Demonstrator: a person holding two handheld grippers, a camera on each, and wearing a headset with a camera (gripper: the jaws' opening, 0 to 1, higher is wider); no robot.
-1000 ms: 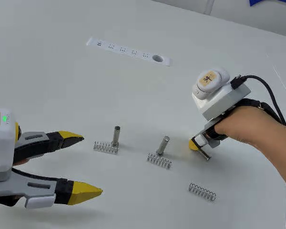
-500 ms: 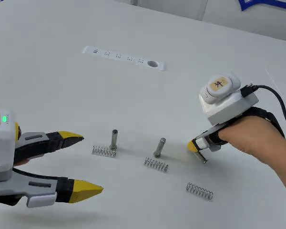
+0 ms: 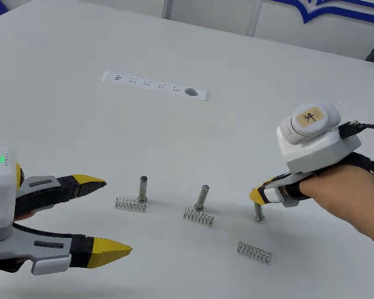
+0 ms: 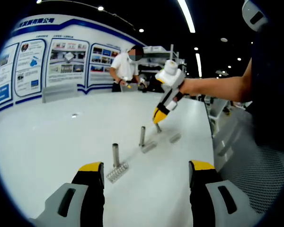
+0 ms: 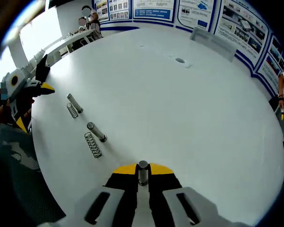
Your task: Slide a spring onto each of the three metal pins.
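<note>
A metal pin is clamped upright in the right gripper, right of the middle pin. The left gripper is held open, left of it.

white table, power strip (socketed)

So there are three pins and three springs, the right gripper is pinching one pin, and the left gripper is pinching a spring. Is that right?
Not quite. The left gripper is open and holds nothing, as the left gripper view shows; the nearest spring lies loose ahead of it. The rest stands: the right gripper pinches a pin.
</note>
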